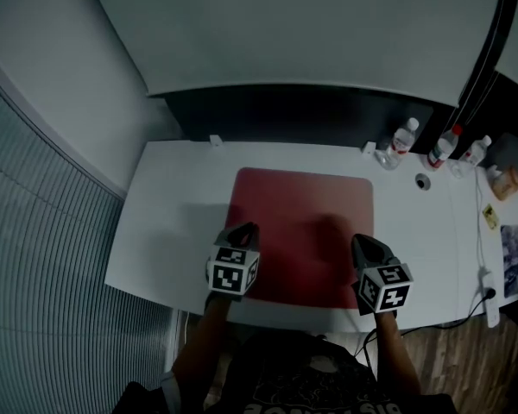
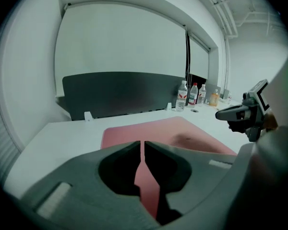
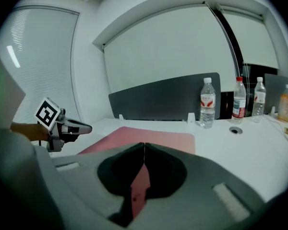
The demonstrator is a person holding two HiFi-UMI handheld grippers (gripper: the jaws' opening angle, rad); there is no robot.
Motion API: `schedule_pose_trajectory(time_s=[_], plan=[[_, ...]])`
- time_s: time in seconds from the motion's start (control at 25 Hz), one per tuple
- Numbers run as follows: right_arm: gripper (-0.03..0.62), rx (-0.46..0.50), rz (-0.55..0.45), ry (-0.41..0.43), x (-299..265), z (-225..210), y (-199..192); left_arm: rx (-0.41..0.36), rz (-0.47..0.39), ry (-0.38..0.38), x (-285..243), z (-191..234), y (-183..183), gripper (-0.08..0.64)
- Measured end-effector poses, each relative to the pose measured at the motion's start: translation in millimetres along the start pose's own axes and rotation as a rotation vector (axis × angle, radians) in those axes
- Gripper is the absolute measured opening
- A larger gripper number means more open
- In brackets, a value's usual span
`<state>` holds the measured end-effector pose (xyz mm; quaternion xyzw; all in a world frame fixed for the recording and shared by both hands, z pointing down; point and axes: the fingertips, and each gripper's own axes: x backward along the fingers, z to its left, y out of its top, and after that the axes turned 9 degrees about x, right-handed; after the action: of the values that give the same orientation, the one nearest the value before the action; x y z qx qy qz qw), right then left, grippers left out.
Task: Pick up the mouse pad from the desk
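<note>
Hovering, jaws together and empty, at the 8 and 4 o'clock corners of the flat dark-red rectangular mouse pad (image 1: 302, 222) on the white surface (image 1: 168, 222), the left hand-held gripper (image 1: 246, 228) and right hand-held gripper (image 1: 359, 241) seem mid-approach and probably need opening next.

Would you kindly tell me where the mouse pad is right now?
In the head view the mouse pad lies flat on the desk, near corners by the left gripper and right gripper, water bottles beyond its far right corner.
</note>
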<state>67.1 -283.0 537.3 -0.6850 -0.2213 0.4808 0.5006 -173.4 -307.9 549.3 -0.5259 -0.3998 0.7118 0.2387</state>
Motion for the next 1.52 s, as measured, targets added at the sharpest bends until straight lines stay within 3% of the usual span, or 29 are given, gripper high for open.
schedule_pose_trajectory(time_s=[0.2,0.44,0.84,1.2,1.52], plan=[[0.008,-0.09,0.052,-0.02,-5.2,-11.2,-23.4,0.024,0.03,0.037,-8.0,33.8,-12.5,0.015],[0.035,-0.098,0.075,-0.057,-9.5,-26.2,-36.4,0.059,0.097,0.053,-18.4,61.5,-32.6,0.115],[0.113,-0.1,0.138,-0.101,-21.1,-45.4,-59.3,0.105,0.159,0.052,-42.3,89.2,-55.6,0.22],[0.201,-0.092,0.223,-0.129,-32.7,-60.8,-80.5,0.13,0.229,0.018,-61.5,91.7,-67.0,0.312],[0.282,-0.099,0.294,-0.125,-49.6,-66.7,-99.5,0.103,0.269,0.001,-74.1,90.8,-73.6,0.382]])
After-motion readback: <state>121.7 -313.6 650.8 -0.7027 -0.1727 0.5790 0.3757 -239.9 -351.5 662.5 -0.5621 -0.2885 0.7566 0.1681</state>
